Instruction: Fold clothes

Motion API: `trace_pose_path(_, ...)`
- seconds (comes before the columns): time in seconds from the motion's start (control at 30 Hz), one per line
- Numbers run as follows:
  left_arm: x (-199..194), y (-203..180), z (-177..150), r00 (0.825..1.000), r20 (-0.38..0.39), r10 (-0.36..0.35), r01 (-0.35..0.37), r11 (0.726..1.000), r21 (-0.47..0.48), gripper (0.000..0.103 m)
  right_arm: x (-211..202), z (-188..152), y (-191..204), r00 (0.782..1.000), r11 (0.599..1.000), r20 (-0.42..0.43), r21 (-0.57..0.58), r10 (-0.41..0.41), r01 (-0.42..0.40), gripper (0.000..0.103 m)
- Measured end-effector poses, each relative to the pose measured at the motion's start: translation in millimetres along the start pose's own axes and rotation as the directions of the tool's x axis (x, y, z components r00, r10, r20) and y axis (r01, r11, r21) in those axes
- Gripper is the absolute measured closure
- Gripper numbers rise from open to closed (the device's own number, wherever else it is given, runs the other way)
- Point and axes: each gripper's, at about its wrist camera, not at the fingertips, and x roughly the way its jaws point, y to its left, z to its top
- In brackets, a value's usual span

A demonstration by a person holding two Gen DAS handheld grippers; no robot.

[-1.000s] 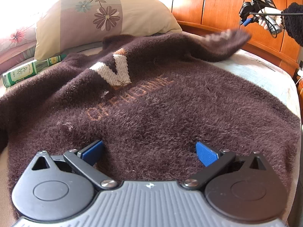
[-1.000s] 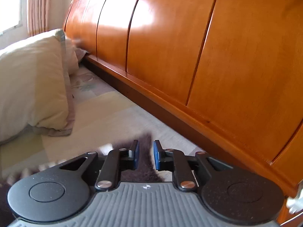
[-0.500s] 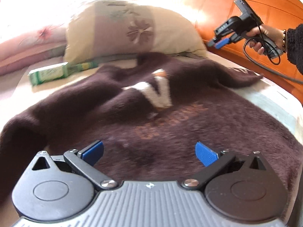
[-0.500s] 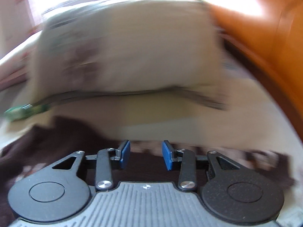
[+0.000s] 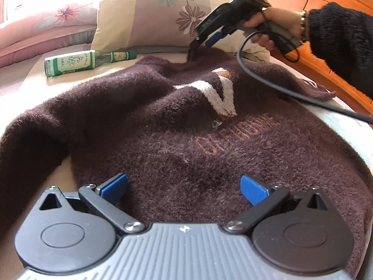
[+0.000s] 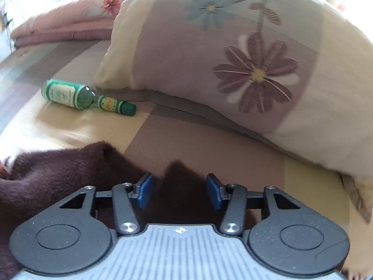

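A fuzzy dark brown sweater (image 5: 186, 140) with a white V and orange lettering lies spread front-up on the bed. My left gripper (image 5: 184, 190) hovers open just above its lower part, nothing between the blue pads. My right gripper (image 5: 200, 43), held by a hand in a dark sleeve, points down at the far collar edge. In the right wrist view its jaws (image 6: 180, 190) are opening, and a peak of sweater (image 6: 179, 179) stands between the pads without being pressed. One sleeve lies folded in at the right (image 5: 310, 88).
A green glass bottle (image 5: 70, 63) (image 6: 86, 95) lies on the sheet beyond the sweater. A flowered pillow (image 5: 158, 11) (image 6: 233, 58) and a pink folded quilt (image 5: 46, 23) sit behind. A wooden headboard (image 5: 326, 11) runs along the right; a grey cable (image 5: 268, 81) trails across the sweater.
My right gripper swung from the headboard side to the collar, let go of the sleeve end and opened. That sleeve now lies on the sweater's right. The left gripper shifted slightly.
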Motion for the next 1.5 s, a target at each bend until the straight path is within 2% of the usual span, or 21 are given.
trace_pose_path(0.07, 2, 0, -1, 1.000, -0.007, 0.008, -0.008, 1.000, 0.002, 0.001, 8, 3, 0, 1.000, 1.000, -0.002, -0.010, -0.006, 0.006, 0.046)
trace_pose_path(0.2, 3, -3, -1, 1.000, -0.013, 0.024, -0.024, 0.999, 0.023, 0.001, 13, 3, -6, 1.000, 0.999, 0.000, 0.042, 0.004, -0.004, 0.046)
trace_pose_path(0.3, 4, -3, -2, 1.000, -0.013, 0.027, -0.026, 0.999, 0.026, 0.001, -3, -7, -6, 1.000, 0.997, 0.015, 0.075, 0.028, -0.029, 0.046)
trace_pose_path(0.37, 4, -3, -2, 0.999, -0.013, 0.031, -0.030, 0.999, 0.029, 0.001, -19, -14, -3, 0.999, 0.994, 0.009, 0.101, 0.042, -0.043, 0.042)
trace_pose_path(0.4, 4, -4, -1, 0.999, -0.013, 0.033, -0.032, 0.999, 0.029, 0.001, -28, -19, -2, 0.999, 0.992, 0.002, 0.119, 0.051, -0.051, 0.036)
trace_pose_path(0.53, 5, -5, -1, 0.999, -0.012, 0.042, -0.042, 0.999, 0.033, 0.001, -36, -44, 1, 0.990, 0.979, -0.103, 0.191, 0.093, -0.072, 0.033)
trace_pose_path(0.67, 5, -6, -2, 0.999, -0.010, 0.051, -0.050, 0.998, 0.041, 0.001, 5, -57, -3, 0.976, 0.961, -0.192, 0.272, 0.101, -0.046, 0.032)
trace_pose_path(0.7, 5, -5, -2, 0.999, -0.010, 0.049, -0.049, 0.998, 0.039, 0.001, 16, -58, -3, 0.973, 0.955, -0.208, 0.294, 0.102, -0.037, 0.024)
trace_pose_path(0.73, 5, -5, -2, 0.999, -0.008, 0.048, -0.048, 0.998, 0.038, 0.001, 22, -54, 1, 0.977, 0.957, -0.193, 0.290, 0.092, -0.033, 0.012)
trace_pose_path(0.8, 5, -4, -3, 0.999, -0.005, 0.045, -0.045, 0.998, 0.036, 0.001, 33, -46, 9, 0.984, 0.960, -0.161, 0.278, 0.069, -0.022, 0.009)
trace_pose_path(0.87, 5, -5, -3, 0.999, -0.002, 0.047, -0.047, 0.998, 0.040, 0.001, 46, -36, 17, 0.991, 0.972, -0.132, 0.236, 0.026, 0.006, 0.000)
trace_pose_path(1.0, 4, -4, -3, 0.999, 0.001, 0.042, -0.042, 0.998, 0.038, 0.001, 63, -21, 11, 0.999, 0.966, -0.028, 0.260, 0.022, -0.014, 0.000)
trace_pose_path(1.07, 4, -4, -4, 0.999, 0.003, 0.045, -0.045, 0.998, 0.042, 0.001, 61, -19, 4, 0.999, 0.957, 0.004, 0.285, 0.047, -0.046, 0.000)
trace_pose_path(1.2, 4, -5, -4, 0.999, 0.003, 0.050, -0.050, 0.998, 0.046, 0.001, 28, -28, -5, 0.992, 0.951, 0.046, 0.284, 0.116, -0.124, 0.002)
trace_pose_path(1.3, 5, -6, -5, 0.999, 0.001, 0.054, -0.054, 0.997, 0.048, 0.001, -20, -44, -6, 0.981, 0.935, 0.071, 0.296, 0.183, -0.196, 0.002)
trace_pose_path(1.4, 6, -7, -4, 0.998, -0.002, 0.065, -0.065, 0.997, 0.049, 0.001, -55, -64, -4, 0.961, 0.911, 0.062, 0.306, 0.269, -0.275, 0.000)
trace_pose_path(1.5, 6, -8, -4, 0.997, -0.003, 0.072, -0.072, 0.996, 0.050, 0.001, -61, -90, 1, 0.946, 0.887, 0.039, 0.339, 0.321, -0.314, 0.000)
